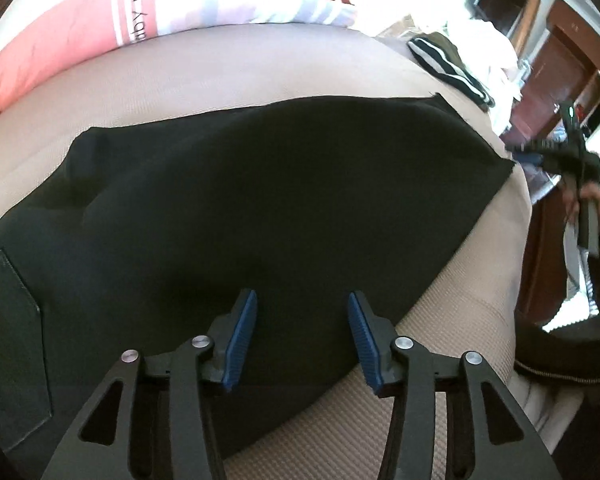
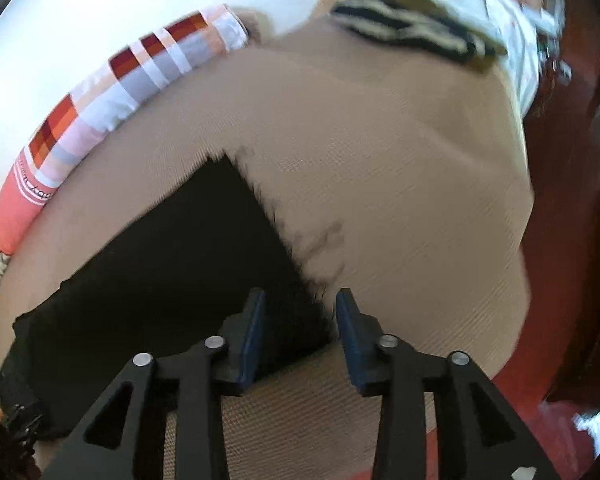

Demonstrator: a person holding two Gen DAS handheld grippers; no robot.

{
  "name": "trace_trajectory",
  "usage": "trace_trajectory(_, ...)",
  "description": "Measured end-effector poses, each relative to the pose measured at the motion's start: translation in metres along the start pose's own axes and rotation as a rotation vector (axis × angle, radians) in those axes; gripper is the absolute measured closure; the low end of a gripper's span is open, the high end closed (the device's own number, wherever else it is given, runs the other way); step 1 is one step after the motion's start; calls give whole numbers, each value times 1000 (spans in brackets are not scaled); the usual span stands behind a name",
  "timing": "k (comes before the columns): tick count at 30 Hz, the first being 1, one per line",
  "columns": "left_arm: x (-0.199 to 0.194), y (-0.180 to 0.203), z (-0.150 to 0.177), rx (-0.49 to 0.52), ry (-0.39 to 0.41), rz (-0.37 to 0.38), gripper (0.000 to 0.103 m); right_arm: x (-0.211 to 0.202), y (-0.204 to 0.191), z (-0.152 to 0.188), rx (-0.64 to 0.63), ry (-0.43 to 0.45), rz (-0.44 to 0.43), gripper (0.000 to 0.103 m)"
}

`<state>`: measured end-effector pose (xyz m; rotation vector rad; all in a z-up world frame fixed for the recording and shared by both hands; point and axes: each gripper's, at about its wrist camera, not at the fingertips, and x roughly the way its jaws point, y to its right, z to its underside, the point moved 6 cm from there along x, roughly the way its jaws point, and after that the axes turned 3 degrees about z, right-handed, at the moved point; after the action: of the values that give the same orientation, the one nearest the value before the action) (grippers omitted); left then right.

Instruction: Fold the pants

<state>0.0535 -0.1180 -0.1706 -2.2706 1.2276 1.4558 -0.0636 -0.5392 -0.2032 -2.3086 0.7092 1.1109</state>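
Note:
Black pants [image 1: 260, 200] lie flat and folded on a beige bed cover [image 1: 260, 68], with a back pocket [image 1: 8, 320] showing at the left. My left gripper [image 1: 302, 296] hovers over the pants' near edge, its blue pads apart and nothing between them. In the right wrist view the pants [image 2: 180, 272] end in a corner near the bed's [image 2: 400, 184] front. My right gripper [image 2: 300, 294] stands open just above that right-hand edge of the cloth, not pinching it. This view is blurred.
A pink and checked pillow [image 1: 80, 28] [image 2: 100, 112] lies at the far side. A black-and-white striped garment [image 1: 448, 68] [image 2: 412, 32] and white laundry [image 1: 488, 40] sit at the bed's far right corner. A hand [image 1: 588, 200] in a dark sleeve shows right. Reddish floor [image 2: 560, 260] lies beyond the edge.

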Motion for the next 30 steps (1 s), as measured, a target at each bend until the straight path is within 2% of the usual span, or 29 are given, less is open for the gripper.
trace_trajectory(2,-1,0,1,-6,-8,9,53,-4,-6,-14,-27,-1,-54,68)
trace_trajectory(6,-3,-7,-7,-77,-2,33,53,6,-34,-50,-71,-44,-250,68)
trace_trajectory(8,-7,-12,-13,-111,29,22,53,22,-49,-65,-83,-95,-349,71)
trace_trajectory(11,-12,-19,-21,-153,75,-2,53,49,-64,-83,-90,-159,-420,77)
trace_trajectory(14,-13,-30,-25,-214,99,-16,53,78,-67,-96,-79,-214,-443,83)
trace_trajectory(17,-11,-39,-26,-254,96,-34,53,99,-67,-103,-72,-245,-443,83)
trace_trajectory(23,-1,-44,-28,-276,69,-48,53,123,-69,-107,-104,-280,-429,83)
trace_trajectory(30,4,-45,-34,-240,58,-61,53,128,-76,-102,-135,-301,-524,83)
